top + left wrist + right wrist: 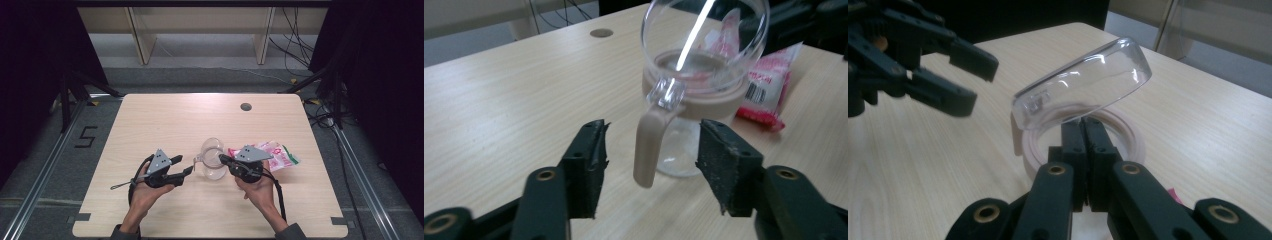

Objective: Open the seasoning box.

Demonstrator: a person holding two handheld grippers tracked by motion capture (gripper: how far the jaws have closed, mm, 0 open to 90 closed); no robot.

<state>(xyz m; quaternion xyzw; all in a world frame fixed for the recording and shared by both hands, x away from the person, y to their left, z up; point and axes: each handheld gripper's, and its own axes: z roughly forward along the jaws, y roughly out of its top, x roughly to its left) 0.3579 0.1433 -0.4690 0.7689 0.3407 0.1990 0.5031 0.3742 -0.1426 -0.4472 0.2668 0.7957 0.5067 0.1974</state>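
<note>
We are at the point of opening a clear glass jug (212,161) that stands on the counter (165,120), a little right of its middle, between our two hands. Its domed clear lid (1083,82) is hinged at the handle side and stands tipped up at a slant above the beige rim band (1128,131).

The right claw (1083,131) is pressed together on the jug's rim on the side away from the handle; its jaws meet with only the thin wall between them, so it pinches the jug and steadies it. The left claw (650,145) is spread: its pads stand on either side of the beige handle (647,150) without touching it, so the handle hangs free in the gap. In the high view the left claw (186,166) sits just beside the jug's left side and the right claw (223,159) at its right edge.

A pink and white packet (281,156) lies on the counter just right of the jug, behind the right hand.

We judge the lid-raising step as good as done. The next move seems to call for one hand to go for the packet while the other keeps the jug from sliding; the lid must stay tipped up, and whichever claw lets go should do so gently, since glass on smooth wood can skid
</note>
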